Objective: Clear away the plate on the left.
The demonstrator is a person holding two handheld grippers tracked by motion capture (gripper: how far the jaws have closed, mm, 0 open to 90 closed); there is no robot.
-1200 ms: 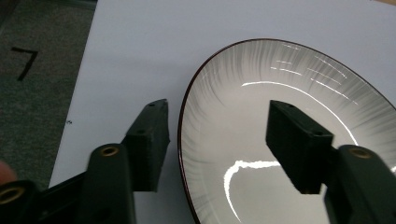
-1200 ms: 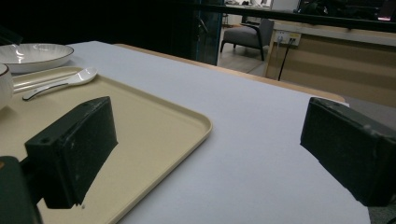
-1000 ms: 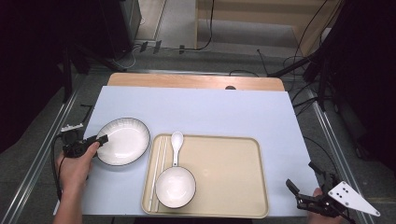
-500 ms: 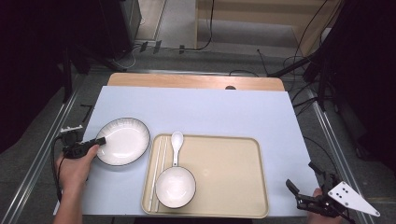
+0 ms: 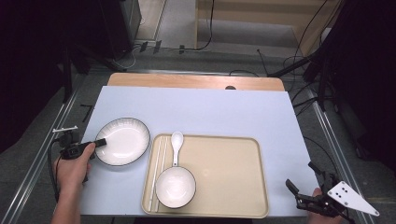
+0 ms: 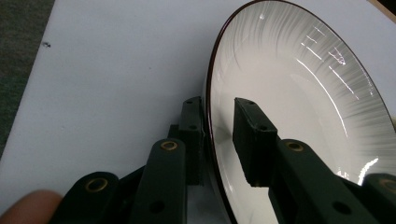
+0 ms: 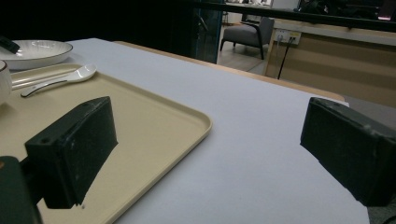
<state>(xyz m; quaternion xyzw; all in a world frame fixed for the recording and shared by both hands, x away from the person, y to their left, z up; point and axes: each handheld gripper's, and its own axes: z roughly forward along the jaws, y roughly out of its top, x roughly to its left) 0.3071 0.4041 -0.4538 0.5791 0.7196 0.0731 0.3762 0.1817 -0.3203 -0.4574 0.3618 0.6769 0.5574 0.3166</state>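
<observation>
Your left gripper (image 6: 219, 140) straddles the near rim of the white plate (image 5: 122, 141), one jaw under the lip and one inside the dish, a small gap still showing, so it is not yet pinching. The plate lies flat on the table, just left of the beige tray (image 5: 233, 177) that carries the small bowl (image 5: 175, 186), spoon (image 5: 176, 145) and chopsticks (image 5: 155, 172). You look to be at the grasp: press together next, then lift level. Your right gripper (image 7: 205, 154) waits spread wide, empty, off the tray's far corner.
</observation>
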